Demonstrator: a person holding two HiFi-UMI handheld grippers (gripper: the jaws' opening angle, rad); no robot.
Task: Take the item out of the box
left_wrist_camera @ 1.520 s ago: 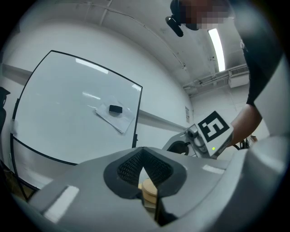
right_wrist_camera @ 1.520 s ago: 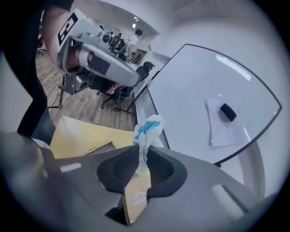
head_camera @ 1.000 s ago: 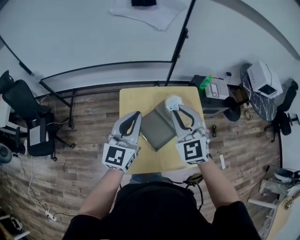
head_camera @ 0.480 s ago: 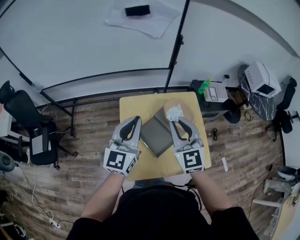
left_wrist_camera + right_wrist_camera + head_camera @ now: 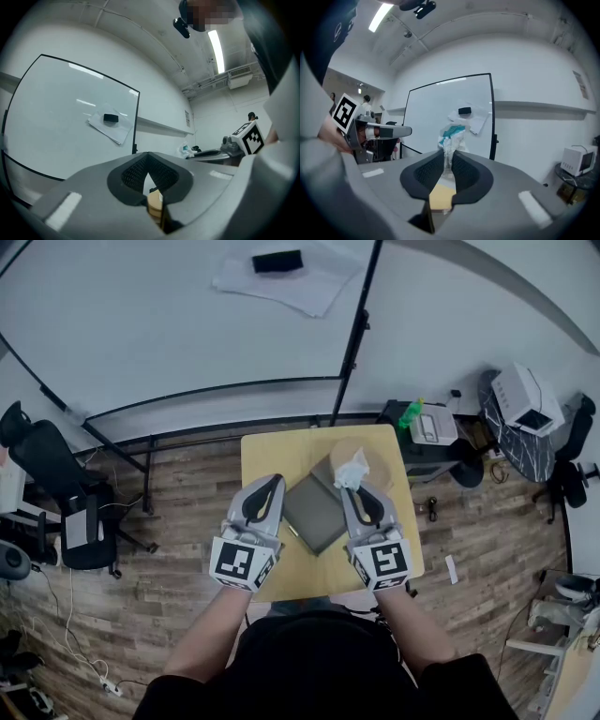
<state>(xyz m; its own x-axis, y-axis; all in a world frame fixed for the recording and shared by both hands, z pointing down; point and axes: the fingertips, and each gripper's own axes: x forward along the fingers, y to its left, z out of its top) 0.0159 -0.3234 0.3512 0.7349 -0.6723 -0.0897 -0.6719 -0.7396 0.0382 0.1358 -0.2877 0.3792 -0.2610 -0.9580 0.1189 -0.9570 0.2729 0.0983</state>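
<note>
Grey plastic first, at the far left: left gripper (image 5: 271, 480), just left of the box (image 5: 314, 512), pointing away from the person along the box's left side. Jaws pressed together tip to tip, plain in the left gripper view (image 5: 147, 155). Nothing pinched between them, only pale wall and a sliver of tabletop beyond. No contact with the box, judging by the head view.

Next, the landmark itself: flat and dark grey, turned cornerwise on the small wooden table (image 5: 267, 451), one corner toward the person and one away. Open or lidded: impossible to tell from above.

At the box's far right corner: the item (image 5: 352, 468), a crumpled white packet with a teal patch. Nipped by its near end in the right gripper (image 5: 353, 487), just right of the box. In the right gripper view (image 5: 449, 158), jaws clenched on the packet's narrow neck, with the rest of the item (image 5: 451, 133) fanning out past the tips.

Probably lifted clear already. Over the box's right edge or just beyond it: cannot say which.

For the coming move, item dead ahead of the right tongs, long axis in line with the jaws and pointing away from the person. Right hand nearer, in fact holding; left hand idle on the box's other side. Likely remaining: carry farther right of the box and set down on bare wood. Risk: thin, crinkly wrap slipping from so small a bite.
</note>
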